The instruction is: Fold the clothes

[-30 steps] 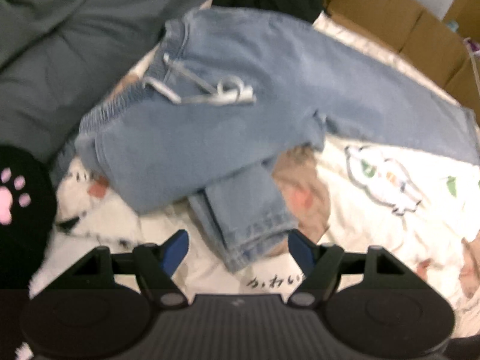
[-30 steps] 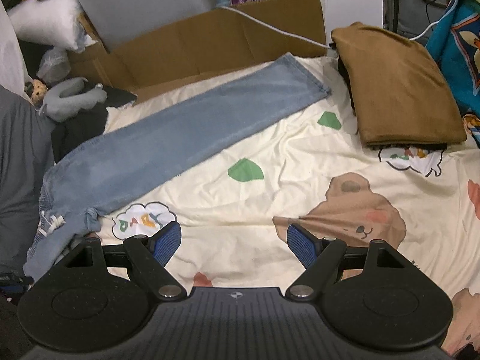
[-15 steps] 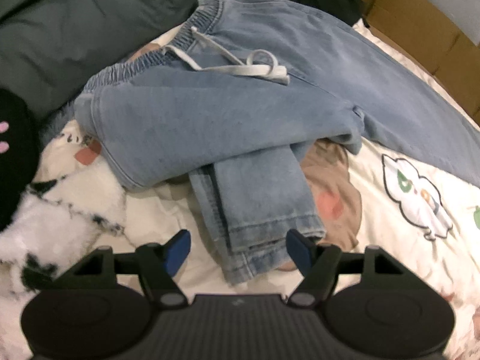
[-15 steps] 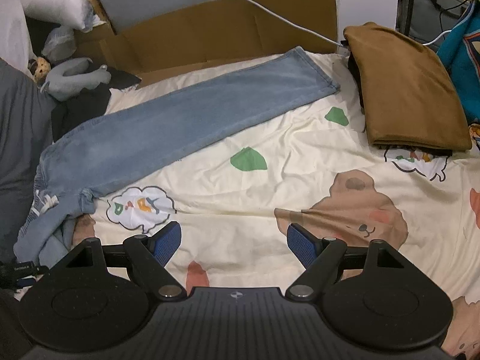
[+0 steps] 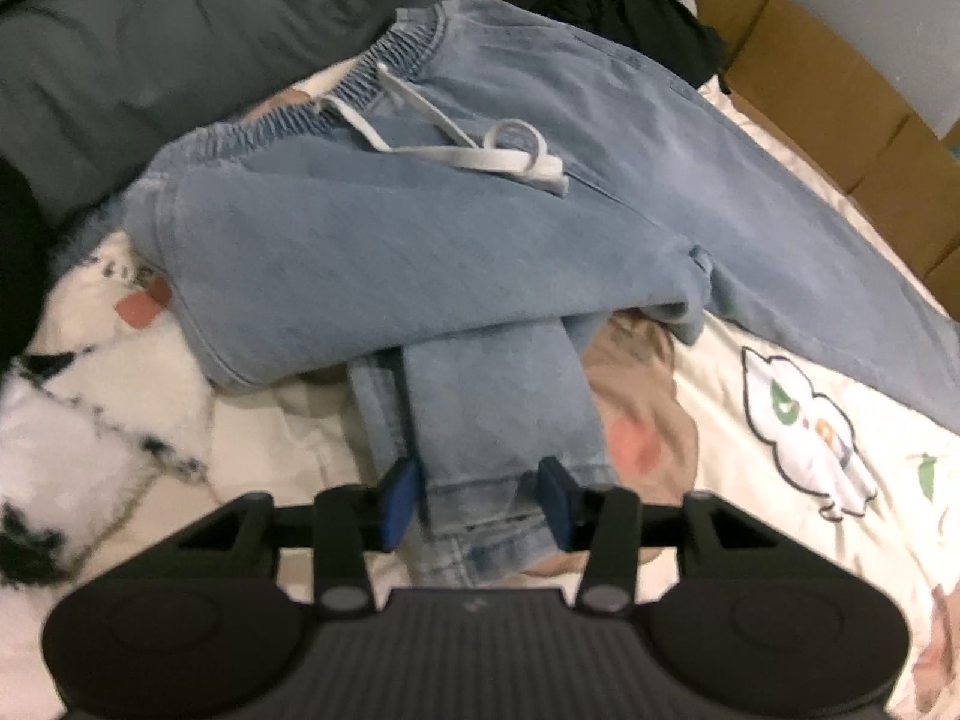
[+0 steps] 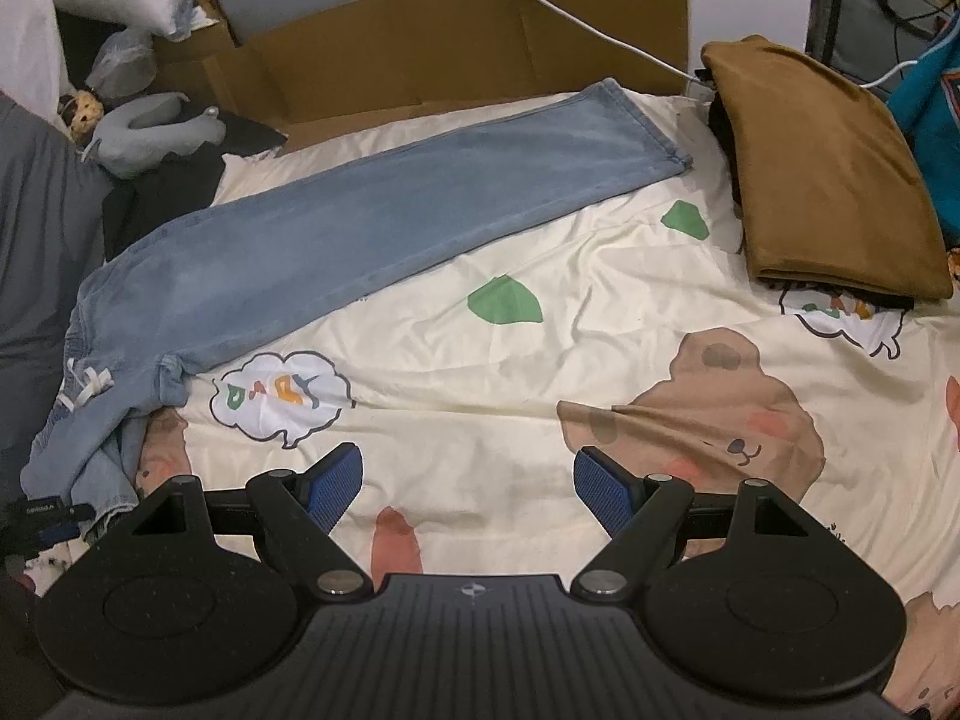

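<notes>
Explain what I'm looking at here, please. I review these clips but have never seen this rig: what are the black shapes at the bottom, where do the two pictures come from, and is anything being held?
No robot here: a person holds a two-finger tool in each hand, and each tool carries a wide-angle camera looking forward along its fingers. The black shapes are the tools themselves.

One picture is from the left gripper. Its jaws have narrowed around the hem of the tucked-under leg of the jeans; the blur leaves it unclear whether they already pinch the cloth. A white drawstring lies near the waistband.

The other is from the right gripper, jaws wide apart and holding nothing, above a cartoon-print bedsheet. It shows the other jeans leg laid out straight, and a folded brown garment to the right, with cardboard behind.
</notes>
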Demonstrator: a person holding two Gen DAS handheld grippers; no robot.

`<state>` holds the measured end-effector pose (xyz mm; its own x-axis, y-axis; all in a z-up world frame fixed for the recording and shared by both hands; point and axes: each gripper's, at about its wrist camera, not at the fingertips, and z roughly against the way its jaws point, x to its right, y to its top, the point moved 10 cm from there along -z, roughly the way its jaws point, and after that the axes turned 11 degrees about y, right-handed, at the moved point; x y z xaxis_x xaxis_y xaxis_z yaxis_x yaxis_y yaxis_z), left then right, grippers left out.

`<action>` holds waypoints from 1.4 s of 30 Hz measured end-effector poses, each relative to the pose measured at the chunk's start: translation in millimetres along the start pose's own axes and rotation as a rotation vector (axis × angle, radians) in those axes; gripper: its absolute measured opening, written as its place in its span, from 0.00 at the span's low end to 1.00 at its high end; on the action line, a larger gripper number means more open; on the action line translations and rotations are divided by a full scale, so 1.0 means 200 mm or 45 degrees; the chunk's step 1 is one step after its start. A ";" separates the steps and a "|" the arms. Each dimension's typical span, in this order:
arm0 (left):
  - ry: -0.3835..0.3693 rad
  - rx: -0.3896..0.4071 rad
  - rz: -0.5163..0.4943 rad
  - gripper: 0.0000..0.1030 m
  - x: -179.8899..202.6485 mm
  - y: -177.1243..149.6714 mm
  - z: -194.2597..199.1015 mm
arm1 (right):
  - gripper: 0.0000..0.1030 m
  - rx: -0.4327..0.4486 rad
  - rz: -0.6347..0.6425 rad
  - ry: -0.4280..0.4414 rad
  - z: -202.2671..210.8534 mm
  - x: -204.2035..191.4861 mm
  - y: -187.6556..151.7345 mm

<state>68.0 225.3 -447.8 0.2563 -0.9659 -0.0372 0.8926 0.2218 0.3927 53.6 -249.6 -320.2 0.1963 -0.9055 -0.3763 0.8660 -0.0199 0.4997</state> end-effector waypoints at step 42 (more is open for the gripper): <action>-0.590 -0.002 -0.403 0.07 0.75 0.16 0.57 | 0.71 -0.124 0.393 0.708 -0.64 -1.02 -0.16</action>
<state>92.9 72.8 -336.1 -0.2137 -0.9430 0.2551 0.8999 -0.0885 0.4269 45.0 -10.4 -360.6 0.6300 -0.5076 -0.5877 0.7639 0.2688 0.5866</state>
